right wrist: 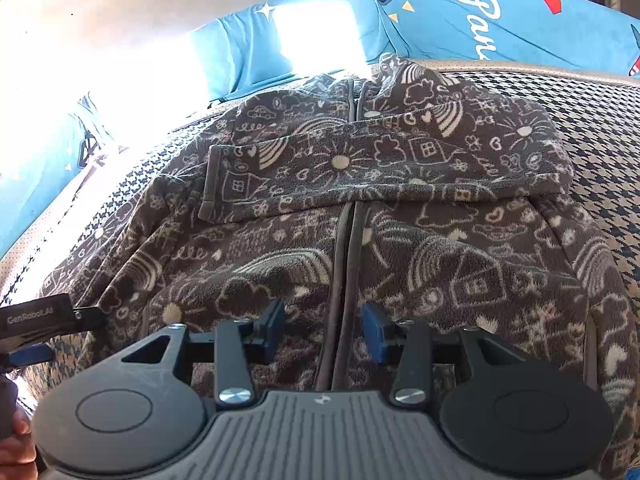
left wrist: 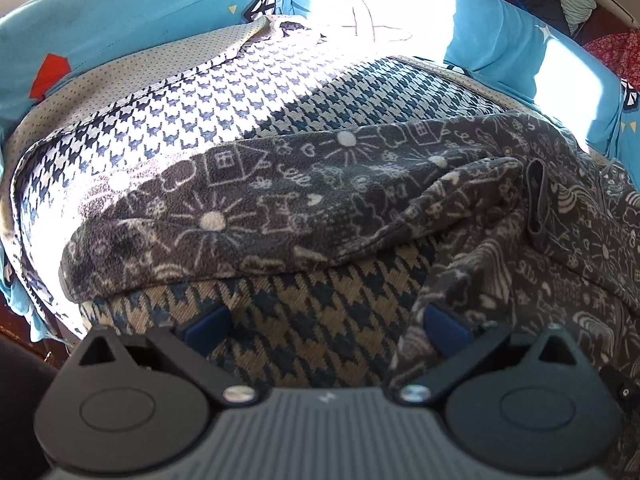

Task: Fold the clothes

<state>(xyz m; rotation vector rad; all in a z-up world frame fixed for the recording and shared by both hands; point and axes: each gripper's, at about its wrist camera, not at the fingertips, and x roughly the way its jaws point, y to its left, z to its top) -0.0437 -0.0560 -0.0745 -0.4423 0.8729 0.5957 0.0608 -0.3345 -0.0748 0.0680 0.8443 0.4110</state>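
Observation:
A grey fleece zip jacket (right wrist: 400,216) with white doodle print lies front up on a houndstooth cover (right wrist: 600,128). One sleeve (right wrist: 360,164) is folded across its chest. My right gripper (right wrist: 323,330) is open, low over the jacket's bottom hem, its blue pads astride the zip. In the left wrist view the other sleeve (left wrist: 224,216) stretches out to the left over the cover (left wrist: 312,344). My left gripper (left wrist: 326,326) is open at the jacket's side edge, with jacket cloth lying against its right pad (left wrist: 444,326). The left gripper also shows in the right wrist view (right wrist: 36,320).
Blue printed pillows (right wrist: 500,20) line the far side, and also show in the left wrist view (left wrist: 132,12). Strong sunlight washes out the far edge (left wrist: 380,4). A beige dotted mat edge (left wrist: 120,68) lies under the cover. Red floral cloth (left wrist: 616,52) sits far right.

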